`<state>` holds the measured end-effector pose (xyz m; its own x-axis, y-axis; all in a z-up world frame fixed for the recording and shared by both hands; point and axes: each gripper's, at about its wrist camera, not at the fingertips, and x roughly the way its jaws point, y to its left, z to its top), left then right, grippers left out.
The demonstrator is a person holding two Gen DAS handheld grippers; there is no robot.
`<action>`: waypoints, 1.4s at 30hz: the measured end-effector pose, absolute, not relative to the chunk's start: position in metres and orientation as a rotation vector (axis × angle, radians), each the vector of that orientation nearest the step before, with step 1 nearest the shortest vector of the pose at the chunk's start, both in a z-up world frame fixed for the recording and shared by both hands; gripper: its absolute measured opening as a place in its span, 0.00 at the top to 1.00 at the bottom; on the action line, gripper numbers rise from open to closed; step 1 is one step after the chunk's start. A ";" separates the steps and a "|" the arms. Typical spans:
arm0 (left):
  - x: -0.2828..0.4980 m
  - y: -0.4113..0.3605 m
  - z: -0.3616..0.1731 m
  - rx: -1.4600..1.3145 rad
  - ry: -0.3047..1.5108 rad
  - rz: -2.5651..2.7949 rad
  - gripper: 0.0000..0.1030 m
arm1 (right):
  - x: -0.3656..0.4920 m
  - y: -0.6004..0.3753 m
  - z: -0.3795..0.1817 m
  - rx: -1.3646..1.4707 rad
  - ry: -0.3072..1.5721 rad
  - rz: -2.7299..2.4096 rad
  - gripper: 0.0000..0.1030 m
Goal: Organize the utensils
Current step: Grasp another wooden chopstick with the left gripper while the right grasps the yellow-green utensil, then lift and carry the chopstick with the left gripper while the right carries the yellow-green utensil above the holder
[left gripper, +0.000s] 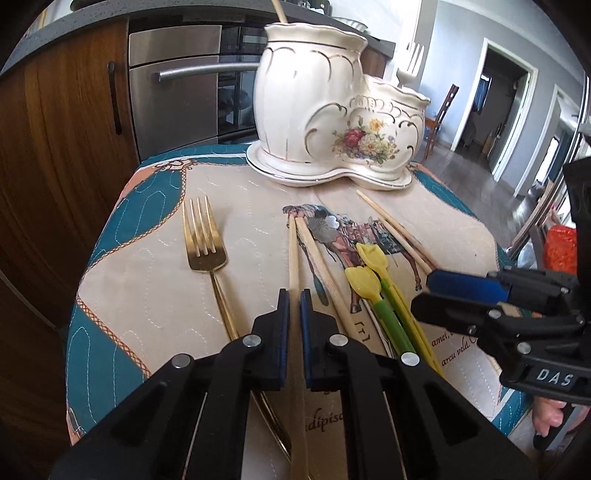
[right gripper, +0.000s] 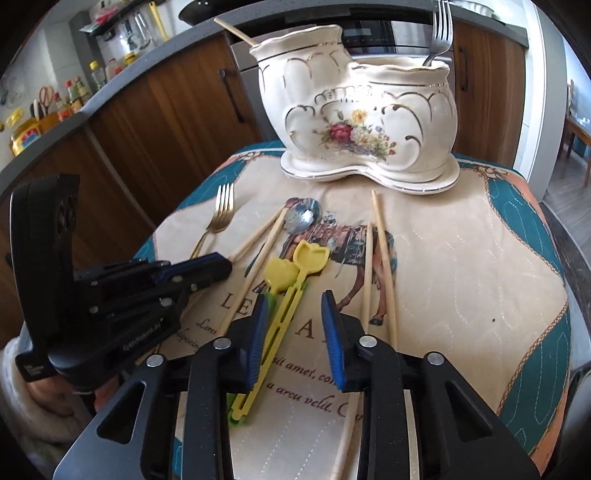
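Cream china with gold trim and a painted flower spray forms a 2-pot holder (left gripper: 332,122) at the far end of a quilted cloth (left gripper: 147,280) over a small worktop. A chopstick leans in its taller pot and a steel fork (right gripper: 441,33) stands in the lower one.

On the cloth lie a gold fork (left gripper: 207,240) at the left, several loose chopsticks, a small steel spoon (right gripper: 303,218) near the middle, and 2 yellow tulip-shaped plastic picks (right gripper: 291,280).

The left hand-held gripper (left gripper: 294,325) sits with its jaws drawn narrow around 1 pale chopstick (left gripper: 293,254), the pads against the stick or very nearly so. The right hand-held gripper (right gripper: 301,332) hangs wide over the stems of the yellow picks, gripping nothing.

The chopstick looks light, stiff, smooth and round, so it may roll or swivel in a pinch. A hold nearer its middle would likely steady it for tipping upright. The picks look thin and springy. The china holder is probably heavy but breakable, so knocks against its rim are worth avoiding.

The cloth drops off close on both sides, and wooden cupboards stand just behind. Open room lies above the cloth, between the grippers and the holder.
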<state>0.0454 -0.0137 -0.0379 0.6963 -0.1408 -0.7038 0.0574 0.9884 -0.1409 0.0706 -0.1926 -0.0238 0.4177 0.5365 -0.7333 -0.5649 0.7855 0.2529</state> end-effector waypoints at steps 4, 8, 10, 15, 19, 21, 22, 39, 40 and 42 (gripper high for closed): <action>0.046 -0.010 -0.038 -0.135 0.777 -0.131 0.94 | 0.070 -0.188 -0.030 -0.027 0.938 0.651 0.74; 0.046 -0.009 -0.038 -0.152 0.768 -0.147 0.94 | 0.070 -0.184 -0.028 -0.032 0.952 0.628 0.74; 0.044 -0.006 -0.037 -0.153 0.757 -0.142 0.94 | 0.069 -0.176 -0.028 -0.055 0.962 0.619 0.74; 0.039 0.002 -0.030 -0.183 0.721 -0.146 0.94 | 0.067 -0.168 -0.031 -0.133 0.960 0.563 0.74; 0.036 0.003 -0.025 -0.188 0.691 -0.159 0.94 | 0.071 -0.172 -0.034 -0.096 0.949 0.551 0.88; 0.035 0.002 -0.024 -0.190 0.685 -0.162 0.94 | 0.071 -0.177 -0.032 -0.067 0.932 0.554 0.89; 0.035 0.003 -0.023 -0.196 0.679 -0.169 0.94 | 0.070 -0.180 -0.030 -0.060 0.917 0.551 0.89; 0.036 0.041 -0.009 -0.602 0.586 -0.513 0.94 | 0.062 -0.222 0.009 0.148 0.703 0.690 0.89; 0.035 0.039 -0.007 -0.598 0.578 -0.517 0.94 | 0.061 -0.223 0.011 0.150 0.695 0.693 0.89; 0.032 0.036 -0.001 -0.588 0.547 -0.538 0.94 | 0.057 -0.225 0.017 0.161 0.676 0.705 0.89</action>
<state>0.0319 0.0362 -0.0006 0.7276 -0.6071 -0.3194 0.3098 0.7063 -0.6366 0.0566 -0.2253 0.0169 0.5605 0.6456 -0.5187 -0.5455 0.7591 0.3553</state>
